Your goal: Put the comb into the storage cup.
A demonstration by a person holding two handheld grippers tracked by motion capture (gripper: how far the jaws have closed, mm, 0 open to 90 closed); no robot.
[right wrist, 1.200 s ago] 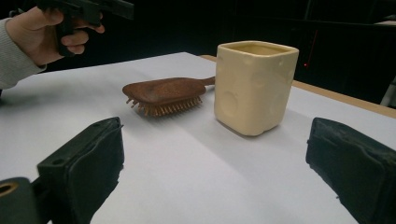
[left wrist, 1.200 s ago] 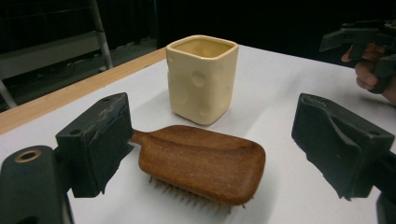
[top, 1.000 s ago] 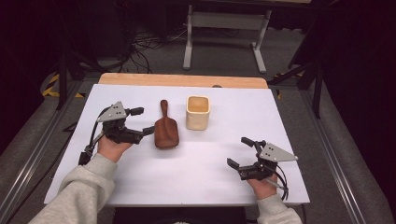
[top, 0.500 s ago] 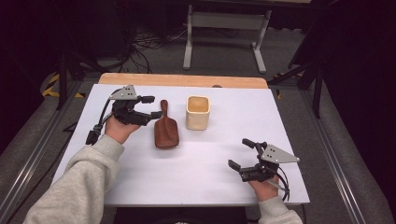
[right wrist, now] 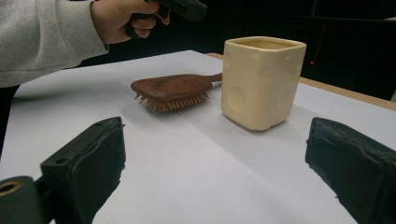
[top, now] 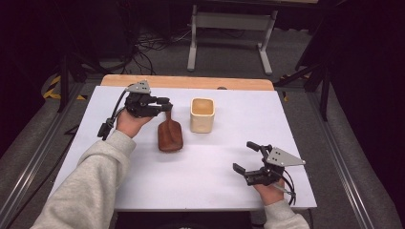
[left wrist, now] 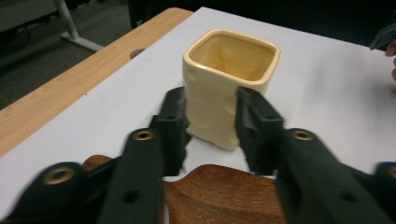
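Left hand-held gripper [top: 165,107] at the handle of a wooden hairbrush [top: 170,135] on a white table [top: 200,167].
Its jaws have just been closing around the handle; actual contact cannot be told. A cream cup [top: 202,115] stands just beside the brush. The right hand-held gripper [top: 246,157] rests near the front edge, jaws apart.

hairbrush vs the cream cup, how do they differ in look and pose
The hairbrush is dark brown wood; the cup is pale cream. The hairbrush lies flat, bristles down, long and low; the cup stands upright, squarish, mouth open to the top. The left tool is over the hairbrush's handle end; nothing touches the cup. Both rest on the white table.
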